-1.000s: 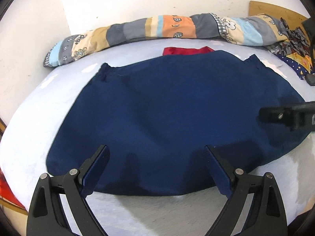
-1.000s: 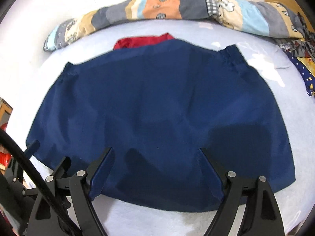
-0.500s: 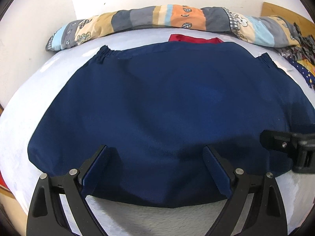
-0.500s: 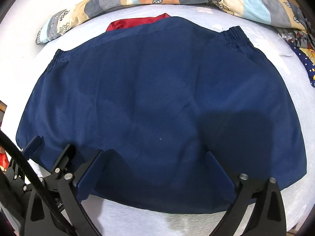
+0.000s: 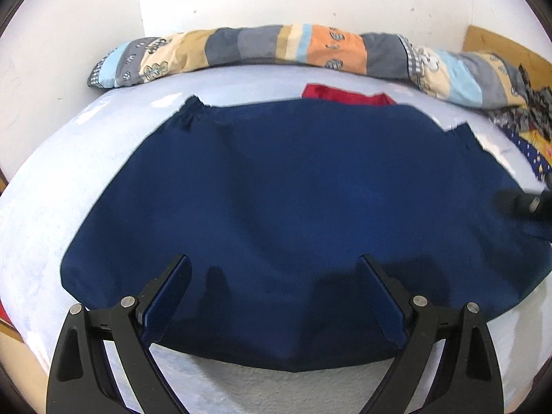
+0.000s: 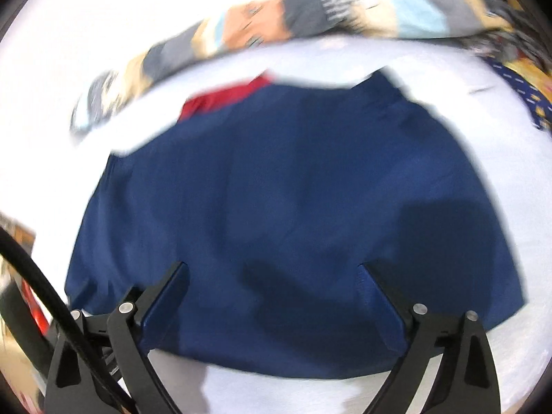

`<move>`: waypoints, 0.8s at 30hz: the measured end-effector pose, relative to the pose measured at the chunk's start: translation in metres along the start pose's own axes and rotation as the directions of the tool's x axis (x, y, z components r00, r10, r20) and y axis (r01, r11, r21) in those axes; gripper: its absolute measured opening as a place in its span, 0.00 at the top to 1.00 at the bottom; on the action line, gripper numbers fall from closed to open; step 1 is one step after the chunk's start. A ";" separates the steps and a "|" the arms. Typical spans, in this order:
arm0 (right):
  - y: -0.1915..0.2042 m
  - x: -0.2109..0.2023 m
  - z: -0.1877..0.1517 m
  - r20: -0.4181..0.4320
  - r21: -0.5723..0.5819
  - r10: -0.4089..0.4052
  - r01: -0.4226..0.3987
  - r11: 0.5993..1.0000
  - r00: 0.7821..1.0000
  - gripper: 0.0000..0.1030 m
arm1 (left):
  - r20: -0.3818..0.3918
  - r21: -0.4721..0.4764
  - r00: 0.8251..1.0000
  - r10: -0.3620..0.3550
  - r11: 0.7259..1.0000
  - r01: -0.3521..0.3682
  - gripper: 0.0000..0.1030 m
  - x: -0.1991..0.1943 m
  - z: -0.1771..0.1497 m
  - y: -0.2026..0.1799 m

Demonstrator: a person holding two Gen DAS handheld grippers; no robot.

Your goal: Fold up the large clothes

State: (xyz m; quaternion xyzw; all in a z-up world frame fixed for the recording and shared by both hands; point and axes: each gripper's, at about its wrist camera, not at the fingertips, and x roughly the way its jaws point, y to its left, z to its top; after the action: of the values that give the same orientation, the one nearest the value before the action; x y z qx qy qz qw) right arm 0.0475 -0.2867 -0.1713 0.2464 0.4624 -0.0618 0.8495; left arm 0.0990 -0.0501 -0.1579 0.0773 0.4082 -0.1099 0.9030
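Note:
A large navy blue garment (image 5: 293,207) lies spread flat on the pale blue bed sheet (image 5: 51,207), its gathered corners at the far side. My left gripper (image 5: 272,262) hovers open over the near hem with nothing pinched. The right wrist view is blurred by motion; there the same garment (image 6: 276,207) fills the middle. My right gripper (image 6: 272,267) hangs wide above the near hem, its jaws closing slightly, and only flat fabric lies below them. A blurred black part of the right gripper (image 5: 528,203) shows at the left wrist view's right edge.
A red cloth (image 5: 345,95) peeks out from under the garment's far edge. A rolled patchwork quilt (image 5: 276,48) runs along the white wall. Patterned clothes (image 5: 531,127) and a wooden board (image 5: 500,45) sit at the far right. A black cable (image 6: 34,269) crosses the right view's lower left.
The right view has swung and tilted and is now blurred. In the left view the right gripper's tip slid up toward the right edge, and the garment looks a little farther off.

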 end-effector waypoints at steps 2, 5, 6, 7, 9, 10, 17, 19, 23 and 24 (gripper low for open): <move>-0.031 -0.013 0.012 0.025 0.080 0.004 -0.006 0.997 1.000 0.04 | 0.020 0.003 1.000 -0.008 1.000 0.008 0.07 -0.005 0.004 -0.001; -0.089 -0.032 0.022 0.071 0.241 0.040 -0.056 0.969 0.997 0.04 | 0.053 0.007 0.998 -0.019 1.000 0.019 0.07 -0.014 0.010 -0.001; -0.101 -0.033 0.023 0.065 0.270 0.065 -0.080 0.960 0.996 0.04 | 0.064 0.009 0.998 -0.019 1.000 0.019 0.07 -0.017 0.012 -0.002; -0.114 -0.032 0.024 0.048 0.298 0.095 -0.106 0.949 0.994 0.04 | 0.075 0.008 0.997 -0.025 1.000 0.024 0.07 -0.020 0.014 -0.002; -0.139 -0.031 0.022 0.028 0.355 0.121 -0.123 0.927 0.992 0.04 | 0.096 0.007 0.995 -0.032 0.999 0.032 0.07 -0.026 0.018 -0.002; -0.147 -0.032 0.019 0.026 0.373 0.117 -0.118 0.920 0.993 0.04 | 0.107 0.008 0.994 -0.035 0.999 0.034 0.07 -0.029 0.019 -0.002; -0.169 -0.025 0.005 -0.029 0.391 0.142 -0.119 0.913 0.989 0.04 | 0.167 0.016 0.983 -0.072 0.997 0.070 0.07 -0.048 0.029 -0.003; -0.172 -0.029 0.005 -0.022 0.392 0.109 -0.091 0.915 0.994 0.04 | 0.170 0.016 0.982 -0.080 0.997 0.078 0.07 -0.050 0.029 -0.002; -0.180 -0.036 0.000 -0.013 0.413 0.109 -0.094 0.906 0.994 0.04 | 0.173 0.015 0.981 -0.082 0.997 0.081 0.07 -0.052 0.030 -0.001; -0.182 -0.036 -0.001 -0.020 0.414 0.098 -0.081 0.907 0.995 0.04 | 0.172 0.014 0.982 -0.085 0.996 0.083 0.07 -0.052 0.030 -0.001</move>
State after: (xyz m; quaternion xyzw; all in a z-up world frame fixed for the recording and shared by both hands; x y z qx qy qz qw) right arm -0.0345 -0.4491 -0.2081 0.4420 0.4440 -0.1141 0.7710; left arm 0.0873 -0.0506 -0.0993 0.0535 0.3312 -0.1556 0.9291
